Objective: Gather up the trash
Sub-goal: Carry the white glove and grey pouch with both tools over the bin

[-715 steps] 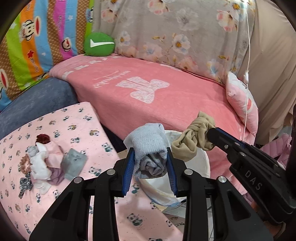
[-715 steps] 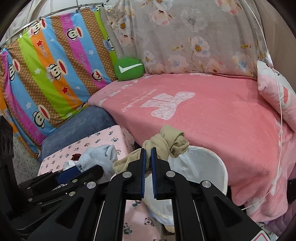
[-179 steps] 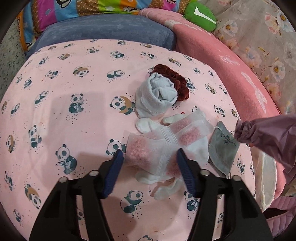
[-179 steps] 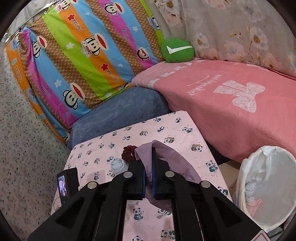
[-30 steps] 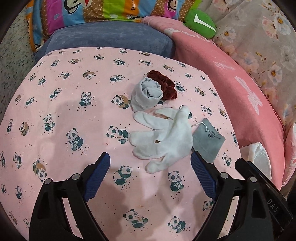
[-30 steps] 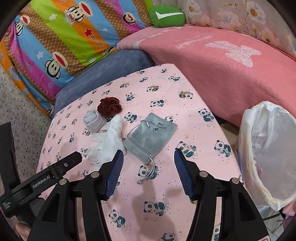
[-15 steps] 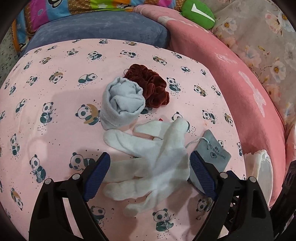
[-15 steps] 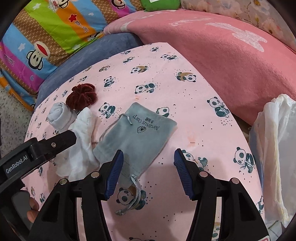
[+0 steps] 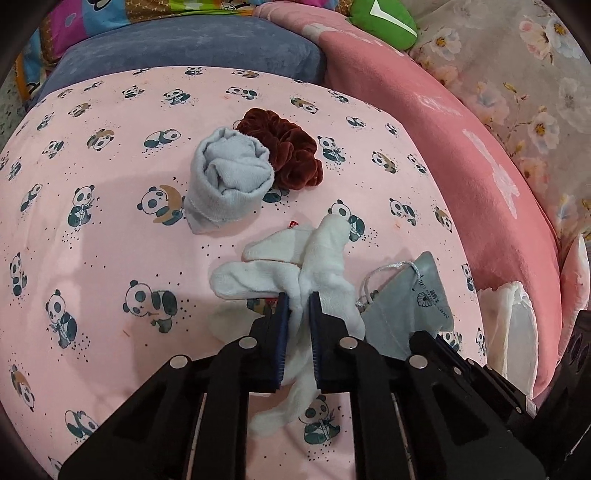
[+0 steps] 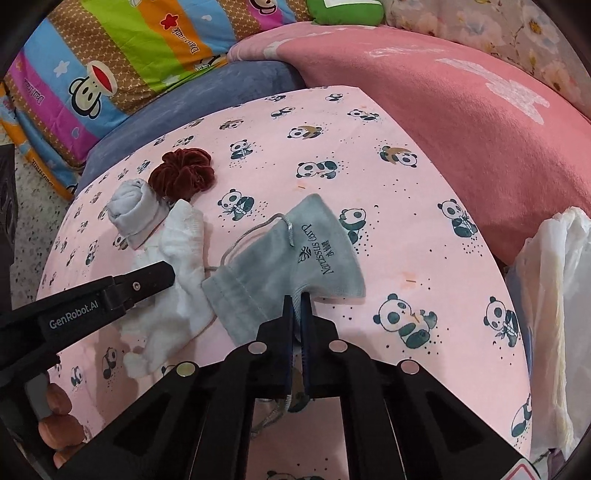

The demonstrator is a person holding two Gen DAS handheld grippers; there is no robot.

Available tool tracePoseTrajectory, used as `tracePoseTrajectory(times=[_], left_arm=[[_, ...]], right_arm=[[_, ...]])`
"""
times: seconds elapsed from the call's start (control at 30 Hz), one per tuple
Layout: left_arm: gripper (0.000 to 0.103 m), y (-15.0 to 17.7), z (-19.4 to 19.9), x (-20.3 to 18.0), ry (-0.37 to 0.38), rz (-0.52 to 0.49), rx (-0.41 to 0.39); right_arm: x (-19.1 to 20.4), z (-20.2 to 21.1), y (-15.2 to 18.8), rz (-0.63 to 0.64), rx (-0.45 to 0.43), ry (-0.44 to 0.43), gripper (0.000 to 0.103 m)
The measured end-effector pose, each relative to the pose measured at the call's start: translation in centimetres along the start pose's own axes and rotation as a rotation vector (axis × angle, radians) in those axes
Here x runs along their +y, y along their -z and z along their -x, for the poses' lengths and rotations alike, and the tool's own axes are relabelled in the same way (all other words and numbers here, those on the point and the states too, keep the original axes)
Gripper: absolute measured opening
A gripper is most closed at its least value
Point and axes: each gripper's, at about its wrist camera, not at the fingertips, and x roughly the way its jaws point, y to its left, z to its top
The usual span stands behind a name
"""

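My left gripper [image 9: 298, 300] is shut on a white glove [image 9: 317, 254] that lies bunched on the pink panda-print table [image 9: 110, 229]. My right gripper [image 10: 296, 300] is shut on a grey drawstring pouch [image 10: 295, 251] and pinches its near edge. The glove [image 10: 181, 266] also shows in the right wrist view with the left gripper's finger over it. The pouch [image 9: 410, 299] lies right of the glove. A rolled pale blue sock [image 9: 227, 177] and a dark red scrunchie [image 9: 288, 147] lie further back. The white bin bag [image 10: 554, 295] stands off the table's right edge.
A pink bed [image 10: 480, 122] runs along the far right of the table. A blue cushion [image 9: 192, 48] and a striped cartoon pillow [image 10: 110, 55] sit behind the table. A green pillow [image 9: 380, 18] lies on the bed.
Both grippers have closed: the left on the white glove, now bunched up, and the right on the grey pouch's edge. Both have moved in closer to the table.
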Motion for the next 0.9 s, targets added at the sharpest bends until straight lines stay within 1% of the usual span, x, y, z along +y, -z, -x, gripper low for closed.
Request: tracePoseTrajectory(times=[0.17, 0.4, 0.67, 0.73, 0.9], left_arm=[[0.011, 1.1, 1.8, -0.9, 0.001, -0.005, -0.015], [0.011, 2.0, 5.1, -4.0, 0.016, -0.039, -0.070], [0.011, 3.1, 8.6, -9.1, 0.047, -0.130, -0.135], [0.011, 3.4, 9.1, -10.4, 0.057, -0.155, -0.145], [0.011, 4.1, 9.8, -13.5, 0.077, -0.217, -0.159]], right_arm=[[-0.3, 2.3, 0.8, -0.025, -0.036, -0.028, 0.005], [-1.6, 7.9, 1.1, -0.051, -0.139, -0.065, 0.005], [-4.4, 14.3, 1.4, -0.095, -0.252, -0.082, 0.005], [-5.6, 16.1, 1.5, -0.111, -0.284, -0.077, 0.005], [-8.0, 18.9, 1.9, -0.143, -0.330, -0.057, 0.005]])
